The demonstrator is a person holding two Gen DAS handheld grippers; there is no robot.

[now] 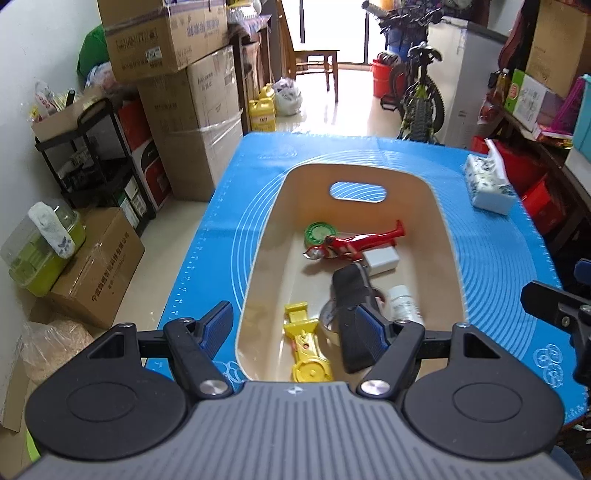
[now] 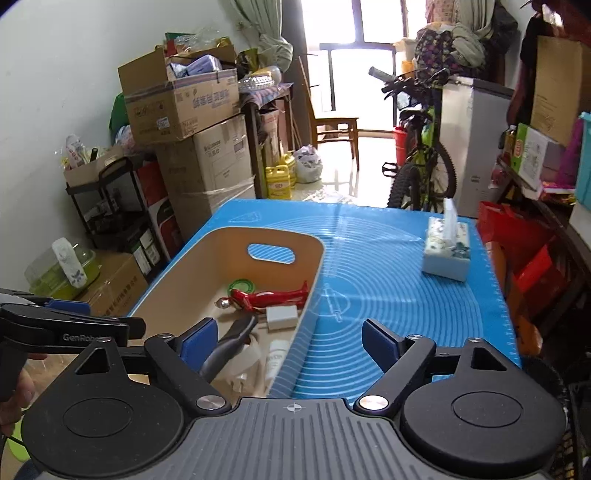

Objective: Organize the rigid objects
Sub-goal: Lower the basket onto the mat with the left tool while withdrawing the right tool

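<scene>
Beside bin [image 2: 314, 280], tissue box [image 2: 446, 251] on mat [image 2: 388, 295]; L gripper [image 1: 291, 325] & R gripper [image 2: 290, 338] both spread, empty.

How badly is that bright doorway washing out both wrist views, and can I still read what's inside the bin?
Left wrist view: the doorway is blown out white, with glare on the floor, but the bin is evenly lit and the red toy sharp. Right wrist view: the window is similarly overexposed; fisheye bends the mat edges, and contents near the lens are partly hidden.
</scene>
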